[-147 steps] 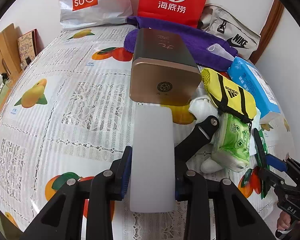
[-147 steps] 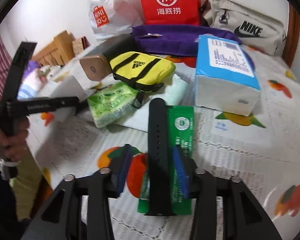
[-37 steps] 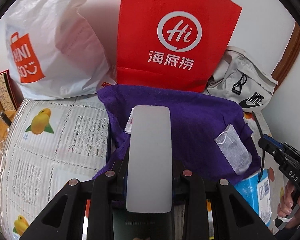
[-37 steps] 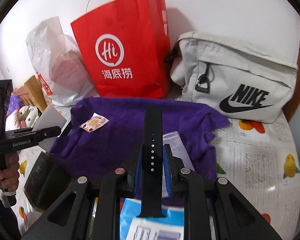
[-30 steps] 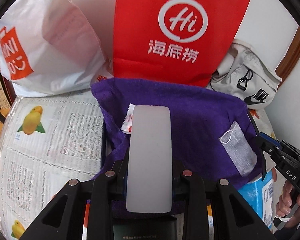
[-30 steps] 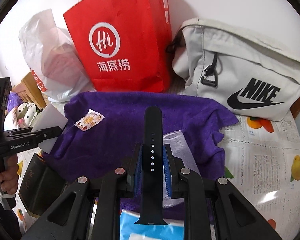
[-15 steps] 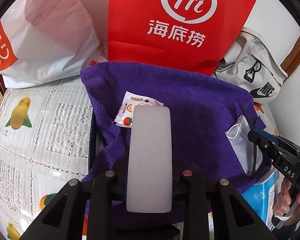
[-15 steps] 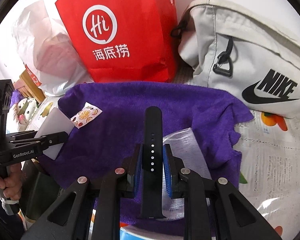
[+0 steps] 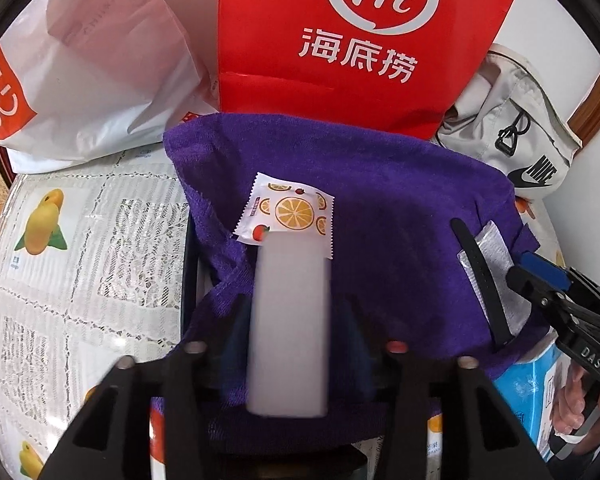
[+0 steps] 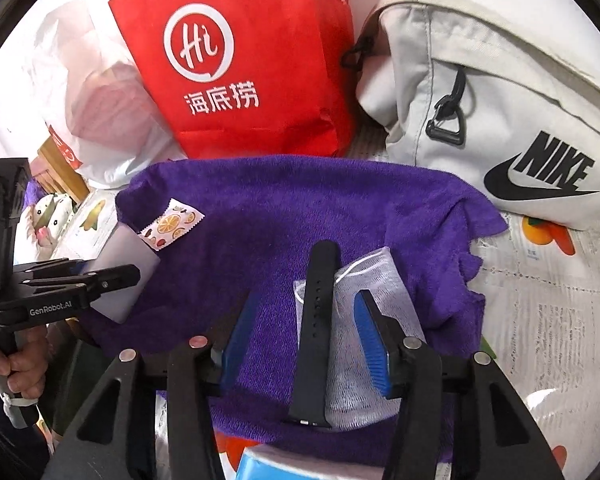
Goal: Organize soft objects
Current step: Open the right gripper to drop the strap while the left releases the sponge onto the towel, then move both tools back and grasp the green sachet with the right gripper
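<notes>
I am letting go of two things on the fuzzy purple towel (image 10: 292,200) at the back edge of the table. My left gripper (image 9: 290,320) is opening, and the flat white soft pad (image 9: 288,332) sits loose between its jaws, by the orange-print packet (image 9: 288,212). My right gripper (image 10: 306,332) is opening too, and the black rubber strap (image 10: 314,328) lies free on the white mesh pouch (image 10: 364,312). I should open wide, then lift straight up so nothing drags
</notes>
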`<state>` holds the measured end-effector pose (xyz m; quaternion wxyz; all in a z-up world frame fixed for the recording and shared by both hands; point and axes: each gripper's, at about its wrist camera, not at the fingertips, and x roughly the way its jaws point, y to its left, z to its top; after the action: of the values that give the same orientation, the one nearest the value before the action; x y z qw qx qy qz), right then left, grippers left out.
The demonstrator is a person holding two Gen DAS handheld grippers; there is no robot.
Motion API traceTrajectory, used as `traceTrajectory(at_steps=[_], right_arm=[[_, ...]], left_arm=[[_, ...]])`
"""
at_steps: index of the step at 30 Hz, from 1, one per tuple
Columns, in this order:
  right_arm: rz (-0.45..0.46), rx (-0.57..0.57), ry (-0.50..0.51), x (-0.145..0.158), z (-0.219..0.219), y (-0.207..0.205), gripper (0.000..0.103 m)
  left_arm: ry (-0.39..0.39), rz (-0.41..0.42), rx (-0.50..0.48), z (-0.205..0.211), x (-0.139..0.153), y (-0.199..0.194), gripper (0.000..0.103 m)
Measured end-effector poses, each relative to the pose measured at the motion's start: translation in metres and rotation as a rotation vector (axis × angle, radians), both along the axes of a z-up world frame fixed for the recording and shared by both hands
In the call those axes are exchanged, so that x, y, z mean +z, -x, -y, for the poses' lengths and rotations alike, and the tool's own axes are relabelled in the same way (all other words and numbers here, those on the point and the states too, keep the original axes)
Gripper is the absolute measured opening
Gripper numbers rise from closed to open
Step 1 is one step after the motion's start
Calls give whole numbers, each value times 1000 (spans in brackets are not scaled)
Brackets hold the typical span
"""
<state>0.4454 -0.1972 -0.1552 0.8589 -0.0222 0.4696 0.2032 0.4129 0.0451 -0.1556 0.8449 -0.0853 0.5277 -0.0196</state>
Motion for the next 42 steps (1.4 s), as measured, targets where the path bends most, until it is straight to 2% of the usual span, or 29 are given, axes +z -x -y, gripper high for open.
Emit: traceTrajectory(at_steps=[2,5,11,17,22,27,30,33,36,42], right_arm=[[7,-4,4,3,2,6,54],[25,-14,6,10,7,16,55],[83,-44,-18,32,20,56,63],[120,-49,-51,49,29,111,64],[135,-58,-65,56,39,170,64],[109,-51,-71,45,54,230,64],[80,-48,-48,30,57,260,64],[47,-49,-54,17,58,279,64],[36,-45,-85,5,58,298,64],[-9,-25,-80,-19,47,314,64]], left_arm=[[4,7,-3,0,4,3,61],[4,15,7,-1,10,10,66],[-9,38,26,-5,27,35,66],[9,123,40,-12,53,79,66],[10,144,24,-12,69,121,66],[75,129,22,-10,72,164,66],[42,132,26,-5,71,187,66],[66,123,18,-3,65,207,66],[48,119,20,-1,58,224,66],[74,117,21,-5,36,253,66]])
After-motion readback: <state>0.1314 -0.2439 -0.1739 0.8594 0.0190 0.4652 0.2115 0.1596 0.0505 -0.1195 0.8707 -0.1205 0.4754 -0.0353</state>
